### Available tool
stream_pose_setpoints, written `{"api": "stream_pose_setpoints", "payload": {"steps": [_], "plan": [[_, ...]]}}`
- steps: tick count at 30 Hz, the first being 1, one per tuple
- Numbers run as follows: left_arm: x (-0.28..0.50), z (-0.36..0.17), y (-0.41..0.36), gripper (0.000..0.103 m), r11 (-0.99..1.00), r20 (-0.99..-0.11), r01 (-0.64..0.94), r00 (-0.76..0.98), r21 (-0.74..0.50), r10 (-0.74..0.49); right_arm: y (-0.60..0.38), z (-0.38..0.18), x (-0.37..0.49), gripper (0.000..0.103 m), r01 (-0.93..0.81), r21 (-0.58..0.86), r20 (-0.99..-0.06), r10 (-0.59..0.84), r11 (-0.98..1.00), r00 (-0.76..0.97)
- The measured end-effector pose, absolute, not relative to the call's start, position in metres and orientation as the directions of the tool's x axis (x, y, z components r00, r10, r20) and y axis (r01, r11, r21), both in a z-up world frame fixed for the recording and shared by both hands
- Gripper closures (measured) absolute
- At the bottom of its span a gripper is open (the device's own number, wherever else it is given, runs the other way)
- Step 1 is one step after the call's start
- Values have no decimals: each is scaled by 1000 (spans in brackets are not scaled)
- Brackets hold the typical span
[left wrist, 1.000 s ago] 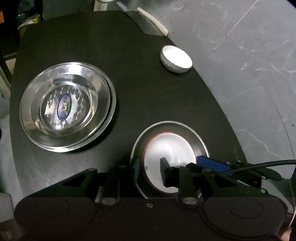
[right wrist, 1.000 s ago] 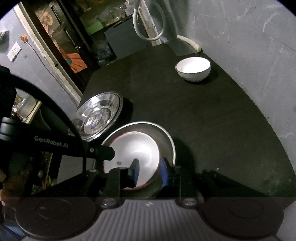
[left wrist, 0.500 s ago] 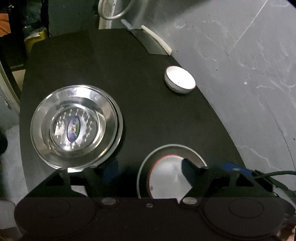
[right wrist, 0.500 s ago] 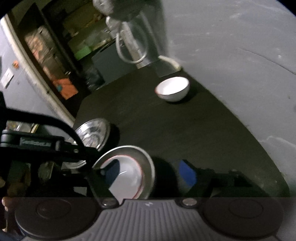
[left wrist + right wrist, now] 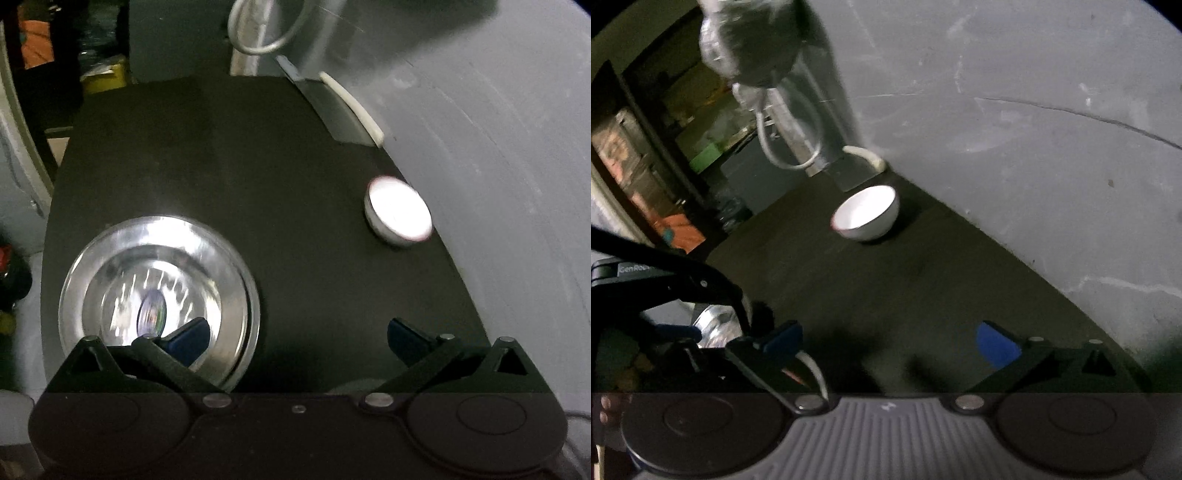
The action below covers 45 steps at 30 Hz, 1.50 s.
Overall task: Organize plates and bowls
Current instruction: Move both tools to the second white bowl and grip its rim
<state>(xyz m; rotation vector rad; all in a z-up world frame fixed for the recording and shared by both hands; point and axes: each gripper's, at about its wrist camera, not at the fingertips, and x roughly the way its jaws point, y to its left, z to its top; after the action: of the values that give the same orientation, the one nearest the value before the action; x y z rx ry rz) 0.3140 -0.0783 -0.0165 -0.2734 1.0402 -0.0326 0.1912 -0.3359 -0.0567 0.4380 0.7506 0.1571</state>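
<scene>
Two stacked steel plates lie on the left of the black table, and a small white bowl stands at its right edge by the wall. My left gripper hangs open over the table's near part, its left fingertip above the steel plates. My right gripper is open too and holds nothing; the white bowl stands well ahead of it. A thin white and red rim peeks out beside its left finger. The rest of that dish is hidden.
A grey wall curves along the table's right side. A white pipe and a hose loop sit at the far corner. The left gripper's body crosses the right wrist view at left, over a steel plate.
Both grippers were shut on the white bowl in a steel plate; both have let go, opened wide and drawn back and up. That bowl and plate have dropped almost out of view.
</scene>
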Motion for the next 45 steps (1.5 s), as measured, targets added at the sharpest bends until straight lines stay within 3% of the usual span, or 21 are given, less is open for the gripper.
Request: {"api": "stream_pose_setpoints", "payload": {"steps": [5,14,25,30,35,38,45], "plan": [[350,-19,-93,1,959,-842,-135,520,-250,-146,-336,-64,231,0,115,430,-675,234,895,700],[432,-40,-113,1,964,-826,-42,526,-261,-201,-334,-67,298,1,149,405,-647,167,902,744],[479,-63,-115,1,966,-842,1,489,-260,-227,-323,-78,339,12,148,440,-657,206,886,725],[487,-68,-122,20,964,-835,57,488,-259,-253,-319,-83,355,26,137,458,-655,229,878,720],[487,-71,-129,49,957,-836,78,471,-278,-281,-318,-86,364,45,134,456,-666,237,880,707],[485,-74,-133,64,955,-844,90,449,-283,-292,-319,-89,367,48,131,465,-670,251,875,699],[481,-76,-144,82,958,-858,116,425,-264,-288,-321,-92,369,58,110,491,-660,287,864,694]]}}
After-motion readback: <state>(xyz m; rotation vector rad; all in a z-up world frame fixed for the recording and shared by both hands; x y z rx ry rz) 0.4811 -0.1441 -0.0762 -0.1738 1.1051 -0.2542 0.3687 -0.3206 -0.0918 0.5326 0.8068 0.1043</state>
